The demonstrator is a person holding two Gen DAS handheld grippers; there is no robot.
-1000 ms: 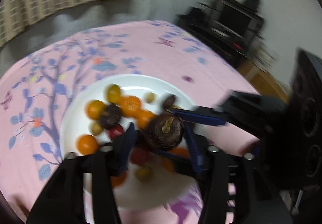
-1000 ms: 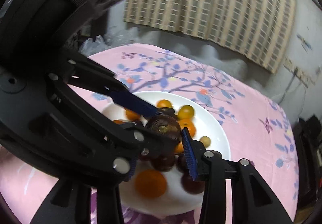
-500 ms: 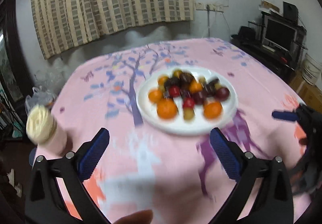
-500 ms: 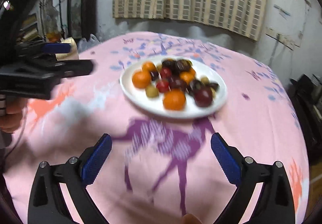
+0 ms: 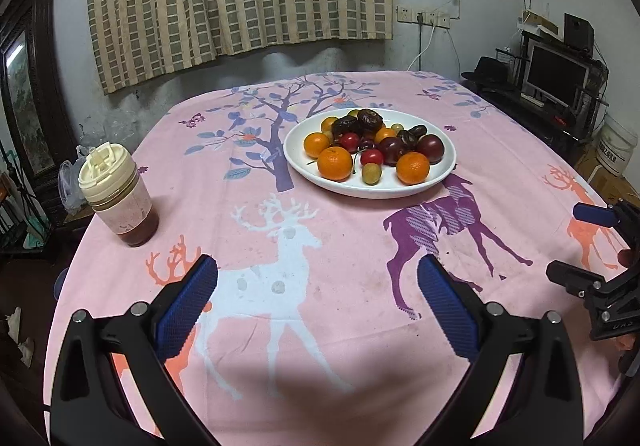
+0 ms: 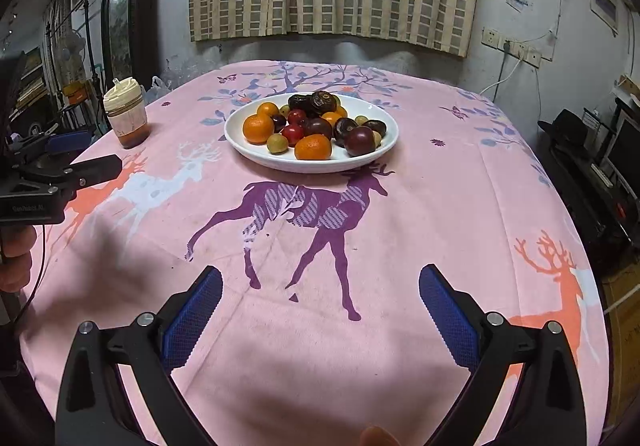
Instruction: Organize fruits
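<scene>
Cup: stands upright at the left edge of the table, cream lid on, dark contents in the lower part. Well apart from the plate.

Left gripper: jaws spread wide, nothing between them. It is held above the near part of the cloth, over the white deer print. Both blue pads are bare. In the right wrist view the same gripper shows at the far left edge, held by a hand.

Plate: white, shallow, on the far middle of the table, on the printed tree and the head of the purple deer. All fruit lies in it. Two large oranges sit at the near side with a small green fruit between them; red cherries and dark plums lie behind; dates are heaped at the back. No fruit seen on the cloth.

Right gripper: jaws spread wide, nothing held. It is held over the near cloth, before the purple deer, well apart from the plate. In the left wrist view it shows at the right edge of the table.

Monitor: on a dark stand beyond the right side of the table.
</scene>
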